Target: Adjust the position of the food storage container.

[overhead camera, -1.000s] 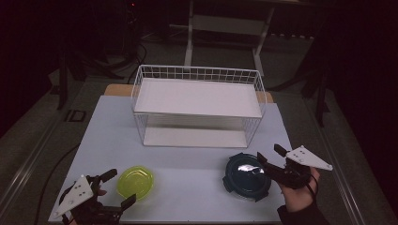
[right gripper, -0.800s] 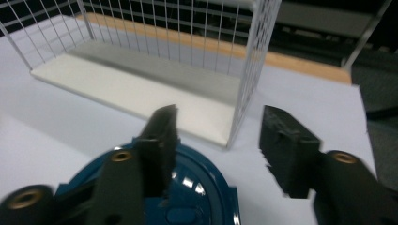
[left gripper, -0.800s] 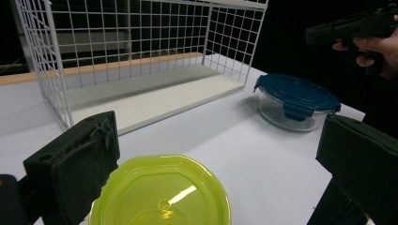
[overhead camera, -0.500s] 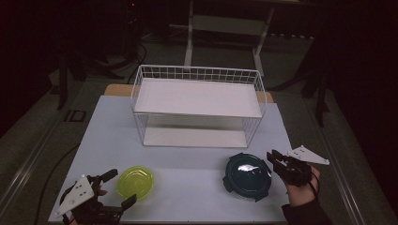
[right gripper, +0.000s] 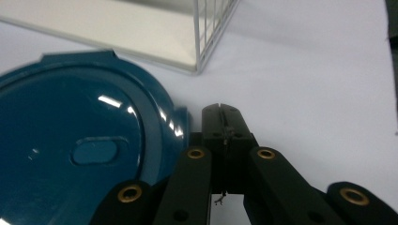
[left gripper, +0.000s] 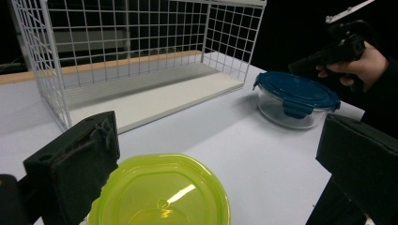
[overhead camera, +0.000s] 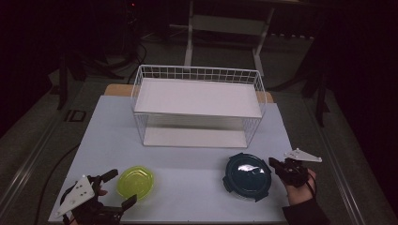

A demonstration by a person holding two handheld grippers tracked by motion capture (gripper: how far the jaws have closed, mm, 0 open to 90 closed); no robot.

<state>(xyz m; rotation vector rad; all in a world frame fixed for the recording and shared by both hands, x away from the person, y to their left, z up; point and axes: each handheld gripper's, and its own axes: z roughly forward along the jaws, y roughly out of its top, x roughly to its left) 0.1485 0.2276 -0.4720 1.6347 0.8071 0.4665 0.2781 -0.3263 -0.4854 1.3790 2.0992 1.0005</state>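
White tabletop runs under everything I work on, with dark room all round it. Nearest me, my left gripper (overhead camera: 109,191) rests low at the near left corner, its jaws standing wide apart with the green bowl (overhead camera: 135,182) just ahead of them and nothing pinched. In the left gripper view that bowl (left gripper: 162,194) sits between the two black pads, untouched, so I judge I am lined up to take it by the rim.

On the near right, my right gripper (overhead camera: 278,165) sits just beside the blue-lidded container (overhead camera: 248,176). Its jaws have just been closing and are now pressed together on nothing; in the right gripper view the tips (right gripper: 224,123) meet in one seam right by the lid (right gripper: 70,154) and its side latch. I read that as a closed tip made for pushing or prying the latch rather than gripping the tub; whether it touches the latch I cannot tell.

Both containers stand well apart near the front edge, within easy reach of each hand. Farther off, the wire rack (overhead camera: 197,105) stands across the middle of the table, its white shelves bare, a likely place for the containers to go. Beyond it the floor and a stand fade into darkness.
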